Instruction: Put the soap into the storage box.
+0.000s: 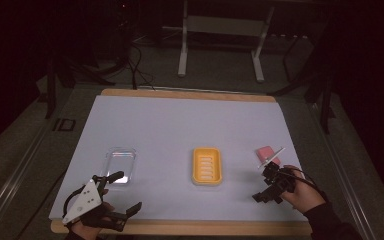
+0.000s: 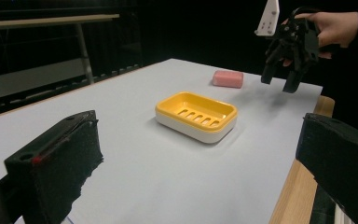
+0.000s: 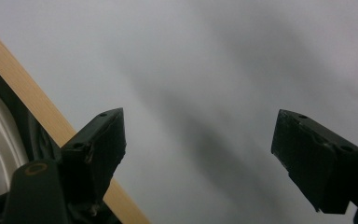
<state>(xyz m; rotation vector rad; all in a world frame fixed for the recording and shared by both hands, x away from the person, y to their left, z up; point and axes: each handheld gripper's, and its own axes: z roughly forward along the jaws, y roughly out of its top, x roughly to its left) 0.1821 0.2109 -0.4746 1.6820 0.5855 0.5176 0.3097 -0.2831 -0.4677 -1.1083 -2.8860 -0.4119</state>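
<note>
A yellow soap dish (image 1: 206,165) on a white base sits at the middle of the white mat; the left gripper view has the yellow soap dish (image 2: 196,114) straight ahead. A pink soap bar (image 1: 266,151) lies to its right, also seen as the pink soap bar (image 2: 228,78). A clear plastic lid (image 1: 120,165) lies to the dish's left. My left gripper (image 1: 125,194) is open near the front edge, just in front of the lid, its jaws wide apart with nothing between them (image 2: 198,158). My right gripper (image 1: 265,186) hovers open in front of the soap, tilted down over bare mat (image 3: 205,154).
The white mat (image 1: 180,125) covers a wooden table whose edge (image 3: 37,107) runs close beside my right gripper. The other hand's gripper (image 2: 278,80) hangs above the mat past the soap. Metal table legs (image 1: 182,55) stand on the dark floor beyond.
</note>
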